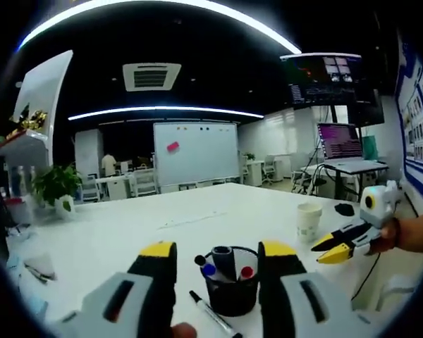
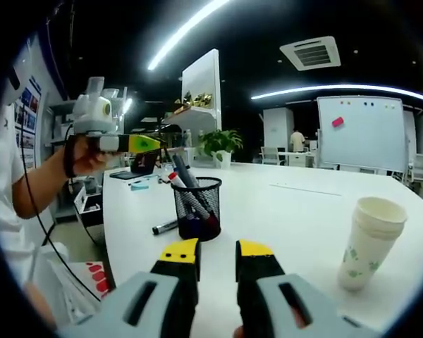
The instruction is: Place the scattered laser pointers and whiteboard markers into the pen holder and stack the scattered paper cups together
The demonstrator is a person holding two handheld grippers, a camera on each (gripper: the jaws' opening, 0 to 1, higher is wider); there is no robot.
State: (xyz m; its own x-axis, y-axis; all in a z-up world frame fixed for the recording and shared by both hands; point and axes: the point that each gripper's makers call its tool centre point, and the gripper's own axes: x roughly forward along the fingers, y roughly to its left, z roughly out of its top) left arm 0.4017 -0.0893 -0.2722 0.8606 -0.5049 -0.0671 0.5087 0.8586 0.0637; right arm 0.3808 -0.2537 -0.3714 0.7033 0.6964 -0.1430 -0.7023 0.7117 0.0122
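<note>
Mesh pen holder point(image 1: 232, 285) standing on the white tabletop point(image 1: 197, 218) holding markers, 1 black marker point(image 1: 213, 314) lying beside it, stacked paper cups point(image 2: 366, 243) standing apart, left tool point(image 1: 218, 257) and right tool point(image 2: 217, 252) both hovering released, empty, potted plant point(image 1: 56, 186) sitting at the tabletop's edge, whiteboard point(image 1: 196, 153) standing behind.

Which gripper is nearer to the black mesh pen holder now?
Left. The left gripper has the black mesh pen holder right between its jaws. The right gripper is farther from it, near the stacked white paper cups.

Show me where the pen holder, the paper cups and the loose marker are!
pen holder point(image 2: 197, 204), right gripper view, mesh wall.
paper cups point(image 2: 366, 243), right gripper view, side of stack.
loose marker point(image 1: 213, 314), left gripper view, barrel.
</note>
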